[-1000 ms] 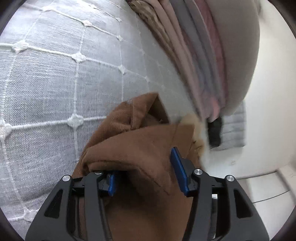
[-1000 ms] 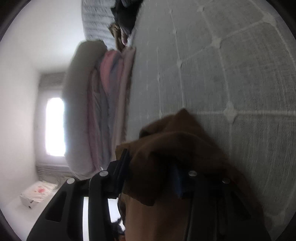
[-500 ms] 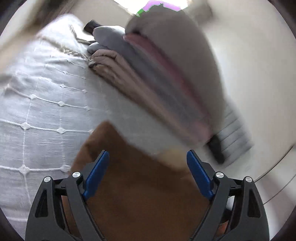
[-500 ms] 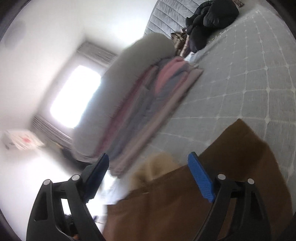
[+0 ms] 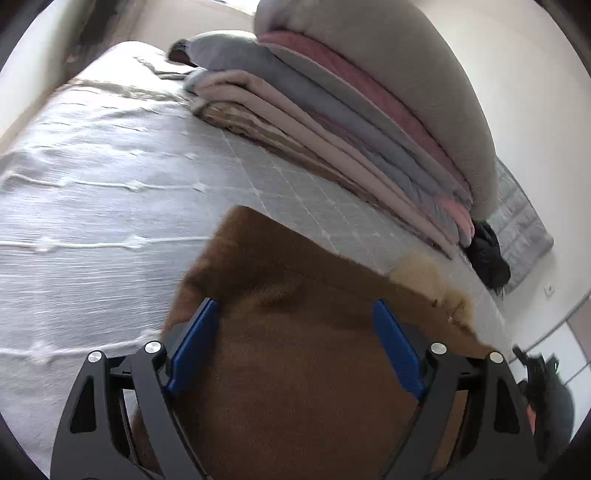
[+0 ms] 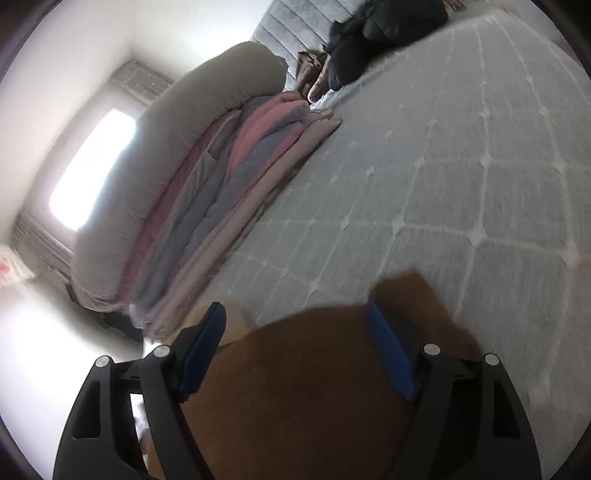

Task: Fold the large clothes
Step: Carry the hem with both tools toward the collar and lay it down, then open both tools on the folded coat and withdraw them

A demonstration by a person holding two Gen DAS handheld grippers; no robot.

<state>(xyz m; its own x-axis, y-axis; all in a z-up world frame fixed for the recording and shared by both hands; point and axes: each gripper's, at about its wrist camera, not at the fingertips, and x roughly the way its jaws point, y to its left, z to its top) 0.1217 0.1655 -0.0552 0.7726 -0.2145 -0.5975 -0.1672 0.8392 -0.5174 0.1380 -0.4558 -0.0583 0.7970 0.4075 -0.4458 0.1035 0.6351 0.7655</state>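
A brown garment (image 5: 295, 369) lies spread flat on the grey quilted bed cover (image 5: 110, 184), with a cream fleecy patch (image 5: 424, 269) at its far right corner. My left gripper (image 5: 295, 310) hovers over it, open wide, its blue pads (image 5: 195, 343) clear of the cloth. In the right wrist view the same brown garment (image 6: 306, 387) lies under my right gripper (image 6: 295, 308). Its jaws stand wide and are closing a little, and the pads (image 6: 391, 354) press on nothing.
A tall stack of folded blankets and quilts (image 5: 351, 110) (image 6: 207, 184) runs along the bed's far side by the wall. A black jacket (image 5: 487, 254) (image 6: 369, 33) lies heaped near the grey headboard (image 6: 295, 26). A bright window (image 6: 92, 170) is beyond the stack.
Both grippers held bunched brown cloth a second ago; they have let go, opened wide, risen and rolled level. The garment now lies flat on the bed.
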